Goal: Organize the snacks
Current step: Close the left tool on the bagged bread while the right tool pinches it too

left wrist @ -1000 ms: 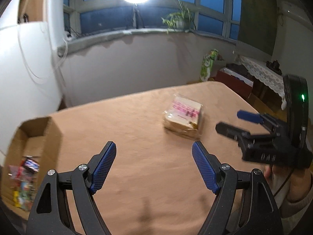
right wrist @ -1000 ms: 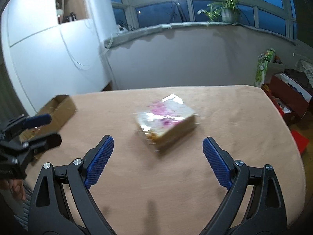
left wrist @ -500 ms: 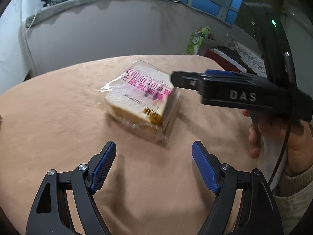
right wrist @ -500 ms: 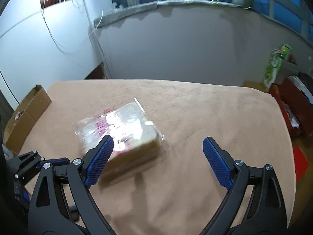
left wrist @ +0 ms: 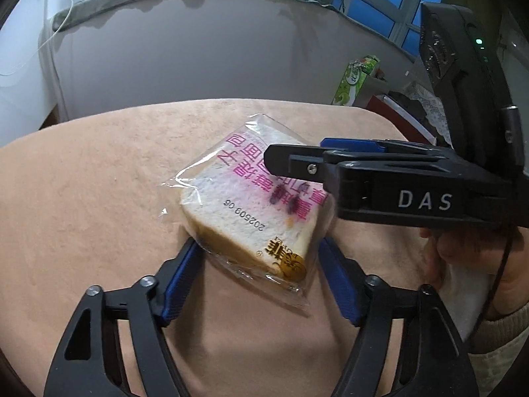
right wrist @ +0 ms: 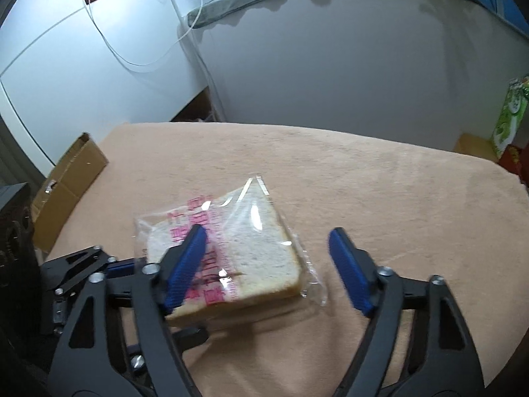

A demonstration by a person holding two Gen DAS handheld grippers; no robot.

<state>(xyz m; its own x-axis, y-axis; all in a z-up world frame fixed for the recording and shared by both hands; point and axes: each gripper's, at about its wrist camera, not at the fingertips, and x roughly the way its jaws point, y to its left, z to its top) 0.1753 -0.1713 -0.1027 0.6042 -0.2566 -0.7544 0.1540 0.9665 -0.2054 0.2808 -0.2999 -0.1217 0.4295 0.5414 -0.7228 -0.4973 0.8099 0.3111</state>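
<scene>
A clear bag of sliced bread [left wrist: 251,208] with pink print lies on the tan table; it also shows in the right wrist view [right wrist: 231,251]. My left gripper [left wrist: 261,274] is open, its blue pads on either side of the bag's near corner, close to or touching the wrapper. My right gripper [right wrist: 269,268] is open and hangs over the bag, its left finger [right wrist: 186,261] above the bread and its right finger beside the bag's right edge. The right gripper also shows in the left wrist view [left wrist: 297,162], just above the bag's far half.
An open cardboard box [right wrist: 66,192] stands at the table's left edge. A green carton [left wrist: 355,81] and red boxes sit on the floor beyond the table's right side. The table [right wrist: 396,198] ends close on the right.
Both grippers have moved in on the bread bag. The left gripper's pads now flank its near corner, and the right gripper has come over it from the right.
</scene>
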